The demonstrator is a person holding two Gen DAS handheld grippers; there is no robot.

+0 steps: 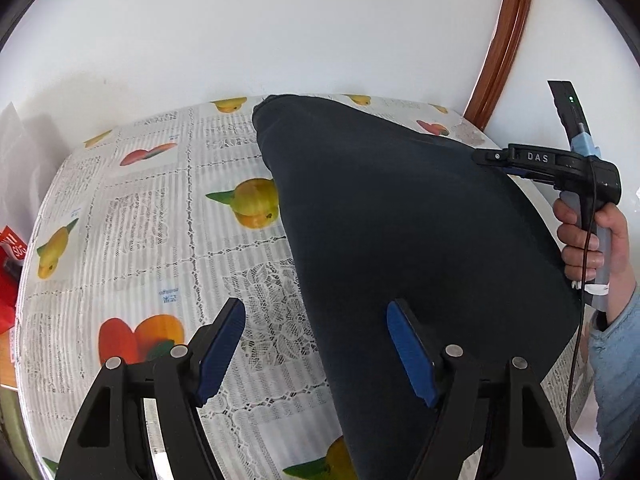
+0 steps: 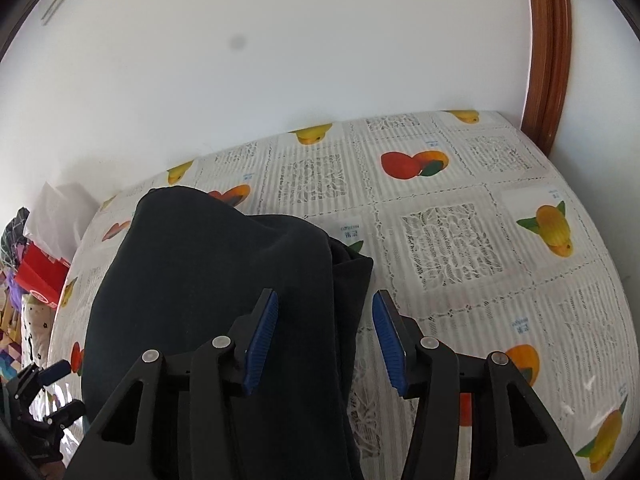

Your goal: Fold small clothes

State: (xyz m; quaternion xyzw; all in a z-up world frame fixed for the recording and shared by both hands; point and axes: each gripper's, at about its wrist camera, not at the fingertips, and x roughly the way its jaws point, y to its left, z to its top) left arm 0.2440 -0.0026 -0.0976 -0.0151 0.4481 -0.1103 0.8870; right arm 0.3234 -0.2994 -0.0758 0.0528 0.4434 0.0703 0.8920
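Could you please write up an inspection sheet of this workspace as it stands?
Surface: table under a lace-and-fruit-print tablecloth, set against a white wall.
Job's things: one dark garment lying on the cloth, partly folded over itself along its right edge in the right wrist view.
Clutter: red package and patterned fabrics beyond the table's left edge.
Grippers: left hand-held gripper open, one finger over the garment, one over bare cloth; right hand-held gripper open over the garment's folded edge, nothing pinched.
Cables: black cable hanging from the right tool's handle.
Surroundings: brown wooden frame at the far right; a hand in a light blue sleeve.
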